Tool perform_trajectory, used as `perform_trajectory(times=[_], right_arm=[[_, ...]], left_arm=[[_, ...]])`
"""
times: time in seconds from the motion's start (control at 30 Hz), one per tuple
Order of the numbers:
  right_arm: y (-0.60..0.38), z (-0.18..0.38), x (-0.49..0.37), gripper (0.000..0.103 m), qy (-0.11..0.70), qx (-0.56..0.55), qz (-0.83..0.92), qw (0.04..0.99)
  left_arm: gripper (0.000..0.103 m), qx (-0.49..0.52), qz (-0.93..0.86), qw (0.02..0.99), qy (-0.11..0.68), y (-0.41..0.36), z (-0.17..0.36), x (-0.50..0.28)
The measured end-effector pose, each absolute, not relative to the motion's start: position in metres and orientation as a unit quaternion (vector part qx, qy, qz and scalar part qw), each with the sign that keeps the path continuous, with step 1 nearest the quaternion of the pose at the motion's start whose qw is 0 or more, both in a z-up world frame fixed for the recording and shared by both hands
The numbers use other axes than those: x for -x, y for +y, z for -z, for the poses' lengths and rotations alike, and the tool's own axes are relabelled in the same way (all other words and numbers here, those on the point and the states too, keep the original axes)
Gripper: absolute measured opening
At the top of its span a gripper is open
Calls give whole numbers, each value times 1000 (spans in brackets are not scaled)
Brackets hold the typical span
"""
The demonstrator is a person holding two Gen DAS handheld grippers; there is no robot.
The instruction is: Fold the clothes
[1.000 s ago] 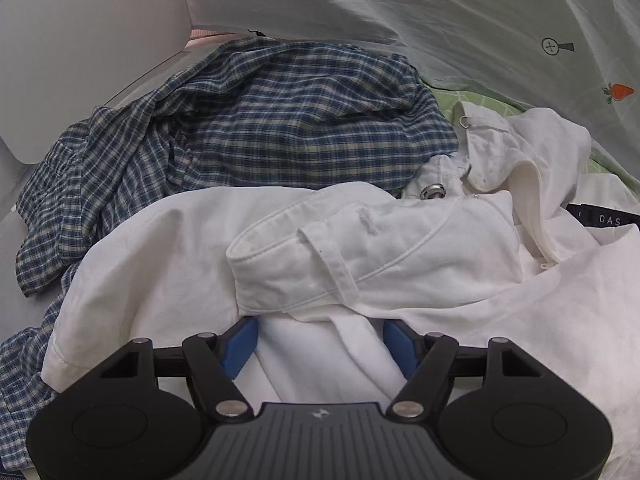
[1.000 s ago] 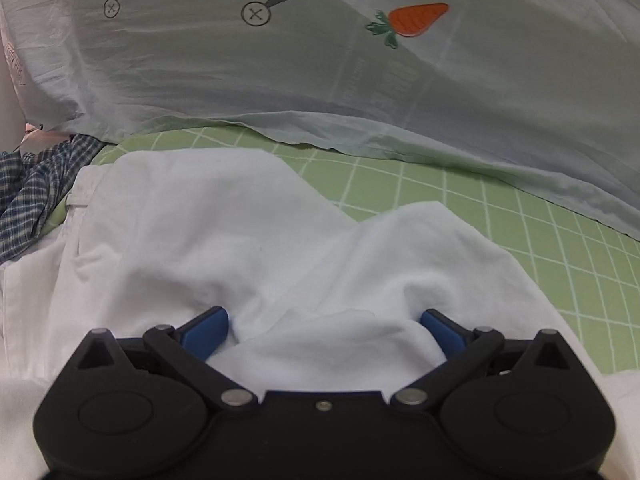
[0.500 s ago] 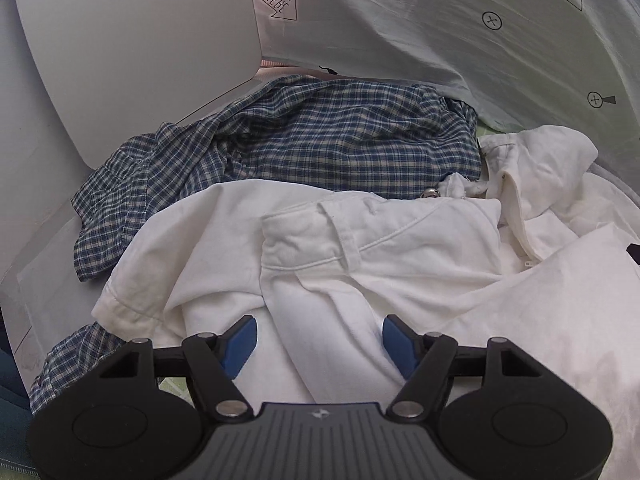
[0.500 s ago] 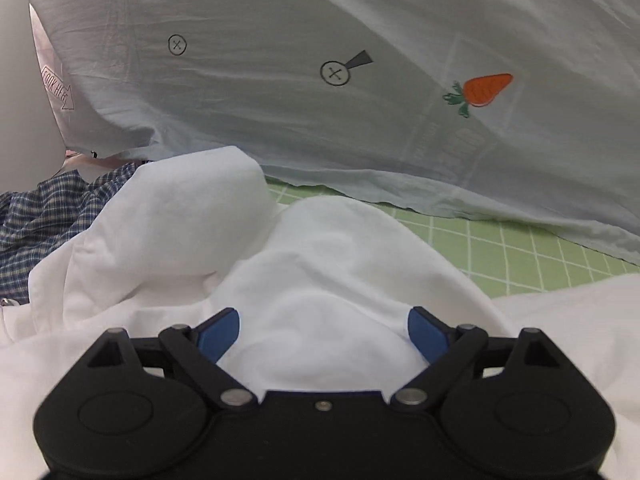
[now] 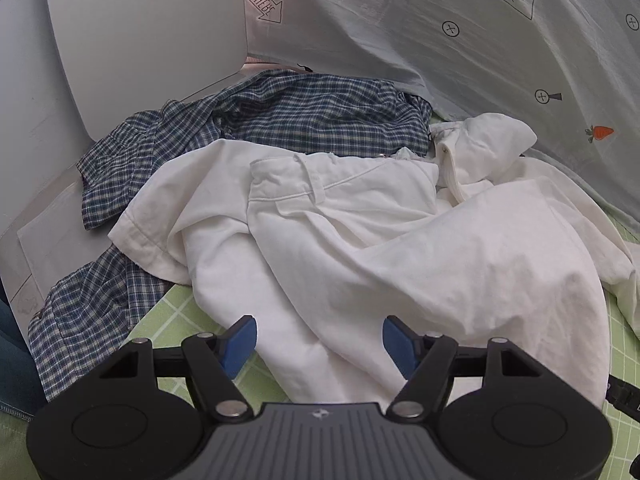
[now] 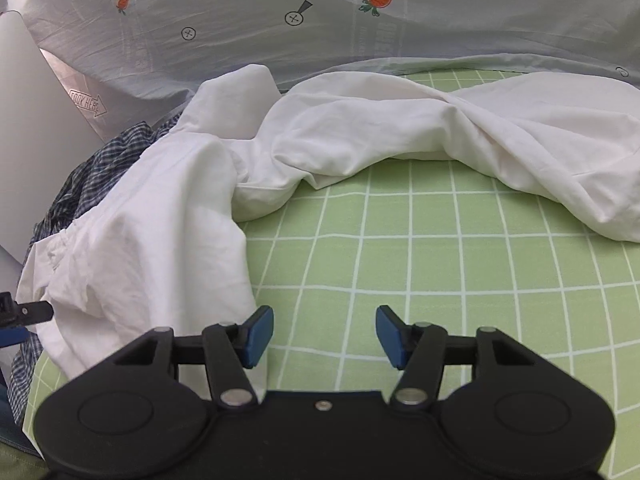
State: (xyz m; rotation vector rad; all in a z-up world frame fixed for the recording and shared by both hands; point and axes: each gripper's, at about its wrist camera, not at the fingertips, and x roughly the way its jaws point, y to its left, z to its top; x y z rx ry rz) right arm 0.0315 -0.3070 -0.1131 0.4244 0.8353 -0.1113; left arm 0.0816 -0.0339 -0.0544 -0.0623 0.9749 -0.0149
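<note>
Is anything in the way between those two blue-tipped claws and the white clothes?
Nothing visible. The left gripper is open, with the white trousers lying right between its fingers. The right gripper is open over bare green mat, the white cloth just beside it.

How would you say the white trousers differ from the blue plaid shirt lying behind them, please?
The white trousers are plain, while the plaid shirt is blue checked. The trousers lie nearer, spreading between the open left gripper fingers; the shirt sits farther back against the white board. The trousers overlap the shirt, which is partly hidden. Both are crumpled and unfolded on the green grid mat.
</note>
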Motion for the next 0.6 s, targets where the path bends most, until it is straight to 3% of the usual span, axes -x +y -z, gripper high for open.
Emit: perform_trajectory(times=[0.2,0.23,0.27,0.3,0.33,0.6], right_arm=[[-283,115,-41,59,399,-196,34,895],[-281,114,-41,54,396,-194,33,897],[-279,114,-41,46,393,-191,31,899],[-277,113,-41,24,390,-189,30,901],[-276,112,-41,9,387,-186,28,903],[-270,95,-40,4,365,-131,55,920]], left_arm=[[71,11,45,880,474,-33,61,-68],[71,6,45,881,471,-32,60,-68],[71,1,44,883,468,-32,59,-67],[71,-3,44,884,465,-31,58,-67],[71,-8,44,886,462,-30,57,-67],[71,25,21,883,467,-24,61,-72]])
